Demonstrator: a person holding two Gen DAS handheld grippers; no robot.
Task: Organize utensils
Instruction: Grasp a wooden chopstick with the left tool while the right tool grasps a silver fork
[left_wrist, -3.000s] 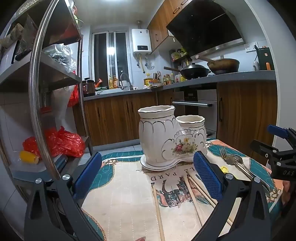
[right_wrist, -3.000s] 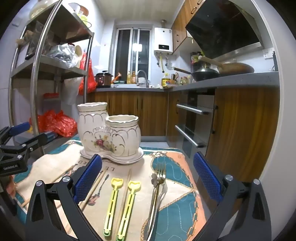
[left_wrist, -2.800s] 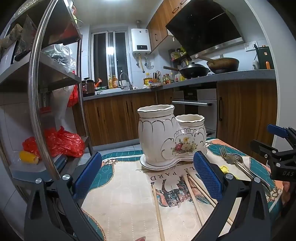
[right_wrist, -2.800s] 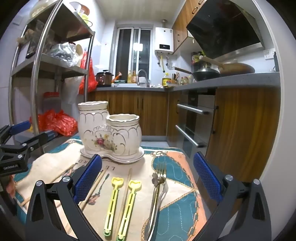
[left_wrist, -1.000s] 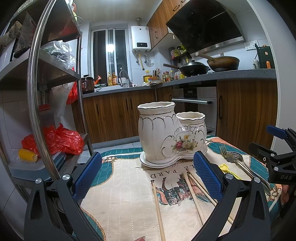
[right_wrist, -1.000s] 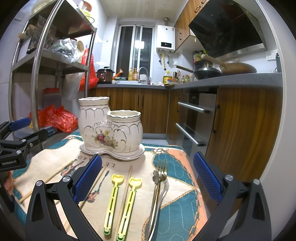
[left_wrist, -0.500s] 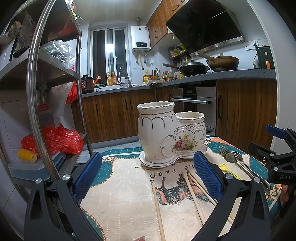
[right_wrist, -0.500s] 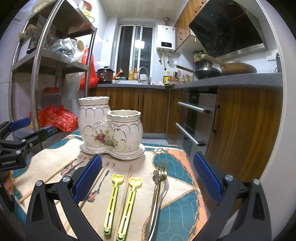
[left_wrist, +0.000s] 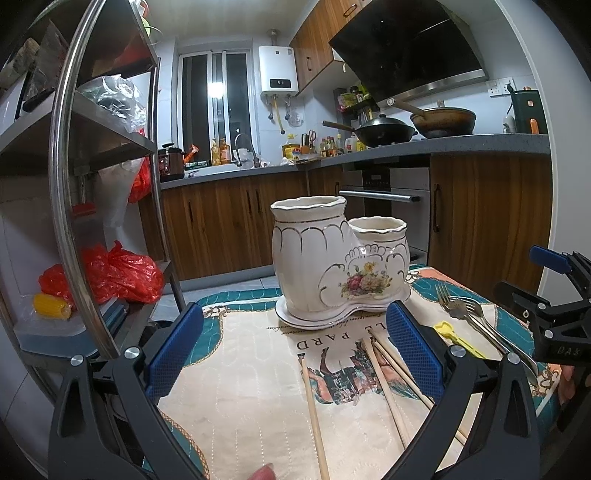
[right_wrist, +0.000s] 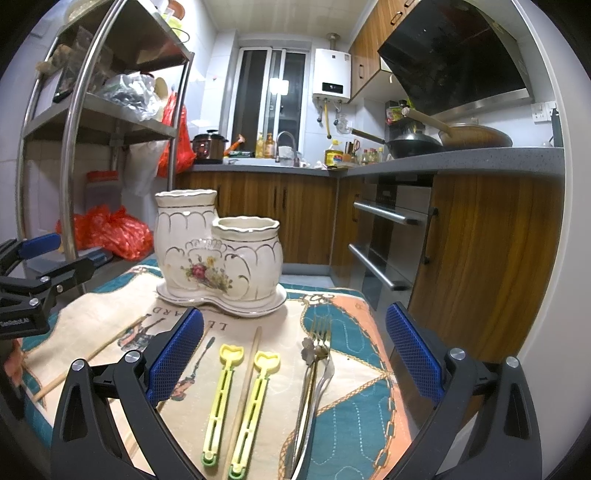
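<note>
The chopsticks (left_wrist: 384, 373), yellow utensils (right_wrist: 236, 402) and forks (right_wrist: 314, 373) lay flat on the bench's patterned cloth (left_wrist: 251, 387), before my two-cup ceramic holder (right_wrist: 218, 254). I held my left hand-held gripper (left_wrist: 295, 350) and right hand-held gripper (right_wrist: 295, 354) wide open, empty, above them.

Beside the holder (left_wrist: 340, 266), the chopsticks (left_wrist: 314, 413) are running out past the picture's bottom edge. The right finger (left_wrist: 413, 343) of the left gripper (left_wrist: 295, 354) is covering part of two more. The forks (right_wrist: 314, 373) are overlapping, their handles cut off below.
</note>
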